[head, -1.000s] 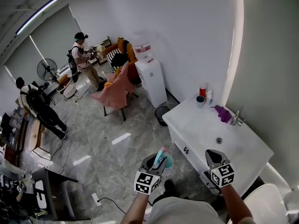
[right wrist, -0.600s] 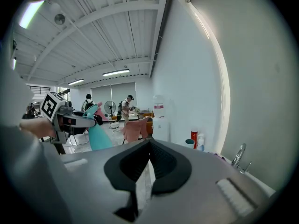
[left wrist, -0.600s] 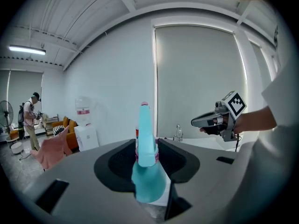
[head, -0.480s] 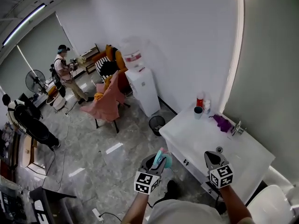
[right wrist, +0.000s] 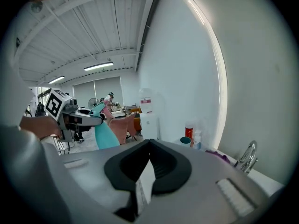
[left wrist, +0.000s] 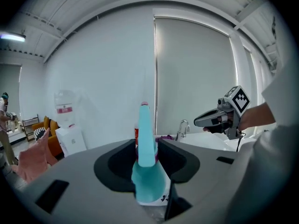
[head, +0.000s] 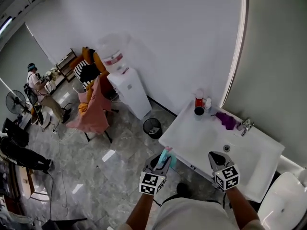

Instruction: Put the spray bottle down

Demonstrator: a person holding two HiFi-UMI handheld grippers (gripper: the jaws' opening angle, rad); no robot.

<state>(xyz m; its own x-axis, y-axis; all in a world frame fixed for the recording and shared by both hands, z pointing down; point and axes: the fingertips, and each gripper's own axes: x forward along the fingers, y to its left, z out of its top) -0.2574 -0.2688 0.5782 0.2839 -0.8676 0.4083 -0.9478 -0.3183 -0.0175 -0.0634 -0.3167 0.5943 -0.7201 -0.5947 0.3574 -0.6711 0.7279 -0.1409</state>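
A teal spray bottle [head: 167, 158] with a pink-tipped nozzle stands upright in my left gripper [head: 163, 162], whose jaws are shut on its body. In the left gripper view the spray bottle [left wrist: 145, 125] rises between the dark pads of my left gripper [left wrist: 148, 146]. This gripper hangs over the floor just off the front left corner of the white sink counter [head: 199, 138]. My right gripper [head: 217, 156] is over the counter's front edge, its jaws shut with nothing in them. The right gripper view shows my right gripper's [right wrist: 149, 141] tips meeting, and the spray bottle [right wrist: 106, 135] off to the left.
On the counter stand a red bottle [head: 198, 99], a dark cup [head: 198, 111] and a purple cloth [head: 225, 120] beside the faucet [head: 246, 126]. A waste bin [head: 152, 127], a water dispenser [head: 127, 92] and a draped chair [head: 93, 109] stand to the left. A toilet [head: 288, 200] is at right.
Both grippers have moved toward the sink counter, which now lies closer beneath them. The left gripper still holds the spray bottle and the right one stays shut.
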